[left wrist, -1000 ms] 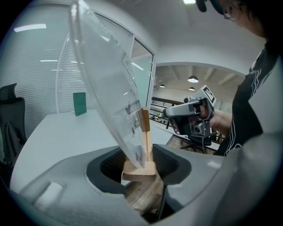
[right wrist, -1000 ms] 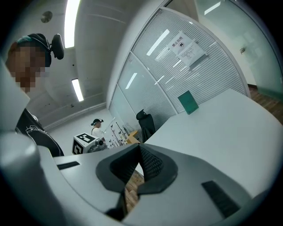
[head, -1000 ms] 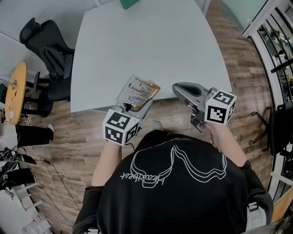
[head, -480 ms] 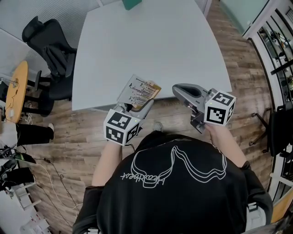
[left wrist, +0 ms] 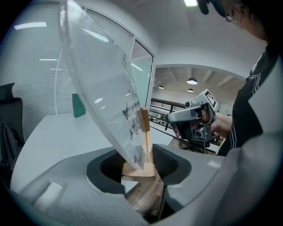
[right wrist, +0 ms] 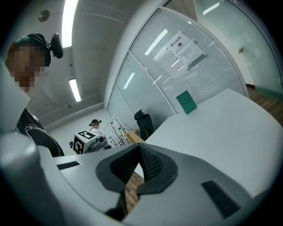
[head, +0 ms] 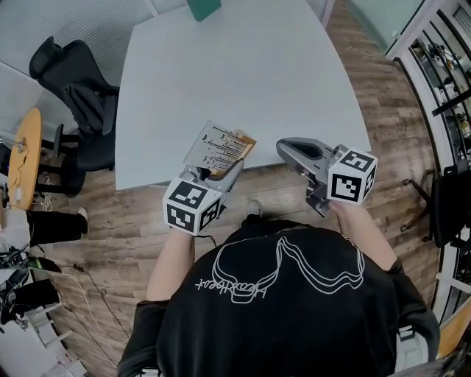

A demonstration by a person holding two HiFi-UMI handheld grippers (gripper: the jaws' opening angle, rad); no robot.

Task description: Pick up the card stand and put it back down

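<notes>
The card stand (head: 219, 147) is a clear sheet with a printed card in it, set in a small wooden base. It is tilted and held above the near edge of the white table (head: 235, 66). My left gripper (head: 214, 174) is shut on the wooden base (left wrist: 139, 170), and the clear sheet (left wrist: 101, 88) rises up and to the left of the jaws. My right gripper (head: 285, 148) hovers to the right of the stand, apart from it. Its jaws are shut with nothing between them (right wrist: 139, 148). The left gripper view also shows the right gripper (left wrist: 193, 120).
A green object (head: 204, 7) stands at the table's far edge. A black office chair (head: 73, 96) and a round wooden table (head: 22, 151) are to the left. Metal racks (head: 445, 66) line the right side. Wood floor lies below the grippers.
</notes>
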